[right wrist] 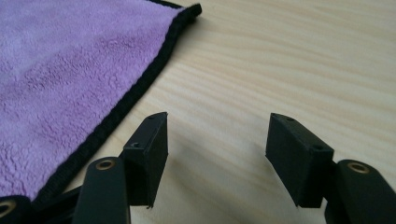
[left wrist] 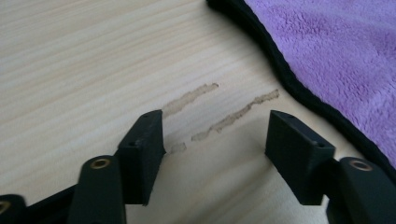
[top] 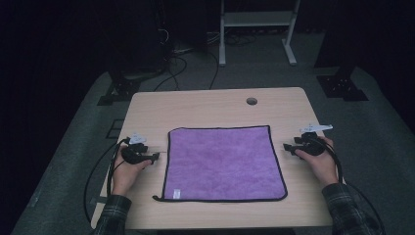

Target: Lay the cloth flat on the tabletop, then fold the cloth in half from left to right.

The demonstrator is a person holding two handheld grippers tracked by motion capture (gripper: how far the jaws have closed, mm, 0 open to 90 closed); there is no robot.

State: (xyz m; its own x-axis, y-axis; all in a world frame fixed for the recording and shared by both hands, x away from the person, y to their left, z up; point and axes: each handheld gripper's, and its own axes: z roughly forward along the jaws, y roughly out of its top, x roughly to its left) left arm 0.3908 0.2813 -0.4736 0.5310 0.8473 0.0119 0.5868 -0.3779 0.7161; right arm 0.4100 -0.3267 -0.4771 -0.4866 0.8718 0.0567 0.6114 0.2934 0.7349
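Observation:
A purple cloth [top: 222, 162] with black edging lies flat in the middle of the light wooden table [top: 205, 105]. A small white tag sits at its near left corner. My left gripper [top: 155, 156] rests on the table just left of the cloth, open, nothing between its jaws. In the left gripper view the cloth's edge [left wrist: 299, 88] runs to the right of the open gripper [left wrist: 215, 135]. My right gripper [top: 288, 148] rests just right of the cloth, open and empty. The right gripper view shows the cloth's edge [right wrist: 135, 93] left of the open gripper [right wrist: 217, 135].
A round cable hole [top: 251, 101] sits near the table's far edge. Two pale scuff marks [left wrist: 219, 109] mark the wood ahead of the left jaws. Beyond the table stand a white frame [top: 257, 29] and dark stands with cables on the grey floor.

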